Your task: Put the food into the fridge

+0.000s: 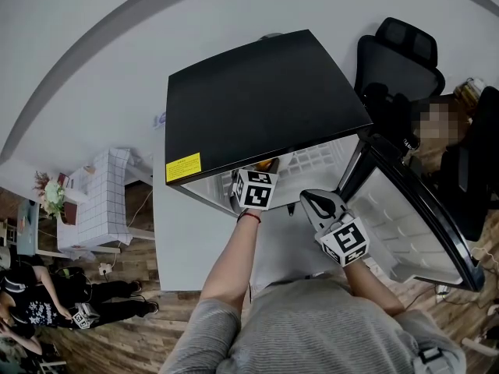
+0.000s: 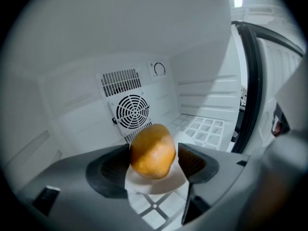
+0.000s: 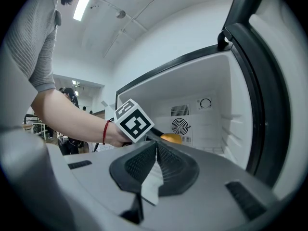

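Note:
An orange-yellow fruit is clamped between the dark pads of my left gripper, held inside the white fridge in front of its round fan grille. In the head view the left gripper reaches into the fridge opening under the black fridge top, and a bit of the fruit shows. My right gripper is shut with nothing between its pads, just outside the opening; it sees the fruit and the left marker cube. In the head view the right gripper hangs by the open door.
The fridge door stands open to the right, its inner shelves white. A white wire shelf lies at the fridge's bottom right. Black office chairs stand behind the door. People stand at lower left on the wooden floor near a small white table.

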`<state>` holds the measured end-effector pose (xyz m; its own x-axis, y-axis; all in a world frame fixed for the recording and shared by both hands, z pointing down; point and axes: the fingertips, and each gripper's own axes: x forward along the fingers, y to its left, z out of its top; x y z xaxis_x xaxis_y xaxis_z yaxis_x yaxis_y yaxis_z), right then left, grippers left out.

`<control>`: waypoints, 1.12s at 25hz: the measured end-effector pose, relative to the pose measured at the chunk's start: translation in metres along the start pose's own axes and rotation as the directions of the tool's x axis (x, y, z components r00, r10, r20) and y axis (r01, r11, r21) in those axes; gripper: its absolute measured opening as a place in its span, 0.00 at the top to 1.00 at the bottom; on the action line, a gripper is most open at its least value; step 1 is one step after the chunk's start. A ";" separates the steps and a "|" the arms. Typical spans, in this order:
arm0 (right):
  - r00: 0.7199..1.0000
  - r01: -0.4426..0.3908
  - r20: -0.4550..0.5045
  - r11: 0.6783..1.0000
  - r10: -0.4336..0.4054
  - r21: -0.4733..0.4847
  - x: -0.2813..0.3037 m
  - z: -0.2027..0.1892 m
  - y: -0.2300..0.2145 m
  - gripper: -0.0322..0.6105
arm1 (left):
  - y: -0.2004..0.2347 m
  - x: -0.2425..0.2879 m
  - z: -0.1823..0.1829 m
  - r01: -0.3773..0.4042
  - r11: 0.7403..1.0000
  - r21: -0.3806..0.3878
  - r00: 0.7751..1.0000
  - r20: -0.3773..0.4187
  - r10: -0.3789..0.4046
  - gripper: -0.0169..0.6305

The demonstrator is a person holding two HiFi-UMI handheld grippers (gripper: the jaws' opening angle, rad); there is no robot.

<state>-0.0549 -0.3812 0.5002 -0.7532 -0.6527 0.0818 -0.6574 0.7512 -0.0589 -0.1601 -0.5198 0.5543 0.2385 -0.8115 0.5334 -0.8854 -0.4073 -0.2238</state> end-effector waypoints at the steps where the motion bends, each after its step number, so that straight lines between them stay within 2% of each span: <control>1: 1.000 0.000 -0.001 1.000 0.000 -0.001 0.000 0.000 0.000 0.93 | -0.001 -0.001 0.001 0.001 1.000 0.000 1.000 0.015 -0.001 0.50; 15: 1.000 0.000 -0.002 1.000 0.000 -0.009 0.002 0.002 0.003 0.93 | -0.002 -0.022 0.013 0.003 1.000 -0.007 0.991 0.131 -0.002 0.50; 21: 1.000 0.000 -0.003 1.000 0.000 -0.023 0.003 0.007 0.004 0.93 | 0.003 -0.045 0.021 -0.026 0.999 -0.029 0.978 0.208 0.031 0.50; 28: 1.000 -0.008 -0.005 1.000 0.008 -0.021 0.007 0.004 0.008 0.93 | -0.002 -0.065 0.026 -0.003 0.998 -0.060 0.965 0.263 0.019 0.50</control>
<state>-0.0656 -0.3798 0.4960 -0.7581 -0.6463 0.0865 -0.6508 0.7583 -0.0383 -0.1635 -0.4771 0.4988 0.3182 -0.9008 0.2954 -0.9087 -0.3787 -0.1759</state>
